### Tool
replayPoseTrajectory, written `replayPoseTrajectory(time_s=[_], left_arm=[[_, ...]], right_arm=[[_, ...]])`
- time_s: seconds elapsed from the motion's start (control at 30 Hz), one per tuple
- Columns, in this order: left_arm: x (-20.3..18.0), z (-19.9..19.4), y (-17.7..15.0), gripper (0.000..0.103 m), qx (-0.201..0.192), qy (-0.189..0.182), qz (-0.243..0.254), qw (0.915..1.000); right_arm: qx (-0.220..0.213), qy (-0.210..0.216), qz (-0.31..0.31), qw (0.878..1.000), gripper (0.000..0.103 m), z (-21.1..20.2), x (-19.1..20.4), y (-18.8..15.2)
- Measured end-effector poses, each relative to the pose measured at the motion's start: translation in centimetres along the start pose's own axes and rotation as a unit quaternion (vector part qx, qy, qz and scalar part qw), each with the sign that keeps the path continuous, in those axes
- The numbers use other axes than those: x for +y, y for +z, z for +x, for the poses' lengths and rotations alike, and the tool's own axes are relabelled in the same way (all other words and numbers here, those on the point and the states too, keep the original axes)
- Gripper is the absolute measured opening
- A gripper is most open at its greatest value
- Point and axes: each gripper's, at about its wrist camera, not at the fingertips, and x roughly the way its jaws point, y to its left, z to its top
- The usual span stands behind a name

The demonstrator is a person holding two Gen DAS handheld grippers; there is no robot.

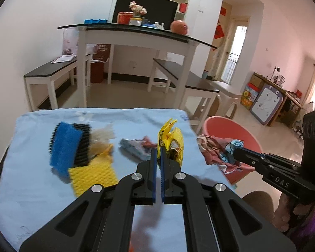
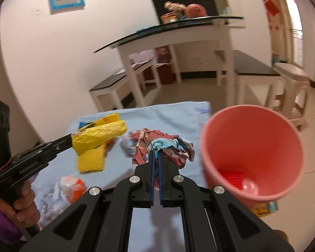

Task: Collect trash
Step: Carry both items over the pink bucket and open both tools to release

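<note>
My left gripper (image 1: 158, 149) is shut on a crumpled yellow wrapper (image 1: 171, 141) and holds it above the blue-clothed table (image 1: 42, 189); the wrapper also shows in the right wrist view (image 2: 97, 135). My right gripper (image 2: 156, 153) is shut on a crumpled red and light-blue wrapper (image 2: 161, 145) near the table's right edge, just left of the pink bin (image 2: 252, 153). That wrapper (image 1: 216, 151) and the bin (image 1: 231, 130) also show in the left wrist view. A blue-grey wrapper (image 1: 134, 148) lies on the cloth.
A blue and black brush (image 1: 69, 145), a yellow sponge cloth (image 1: 93, 175) and a crinkled clear wrapper (image 1: 101, 138) lie at the table's left. An orange and white packet (image 2: 72, 185) lies near the front. A white table and benches (image 1: 136, 42) stand behind.
</note>
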Motion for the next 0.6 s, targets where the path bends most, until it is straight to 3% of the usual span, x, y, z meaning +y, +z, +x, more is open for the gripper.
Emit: replayPoseTrajectory(time_s=[0.37,0.6], left_arm=[[-6.3,2.4,1.1,0.002,0.01,-0.051,0.03,0.9982],[-10.3,4.4,1.1,0.002,0.03,-0.068,0.065,0.9951]], right_arm=[[-0.02,-0.09,0.05,0.995,0.003,-2.9,-7.2,0.4],[-0.024,-0.111,0.078,0.991,0.003,-3.3,-10.3,-0.2]])
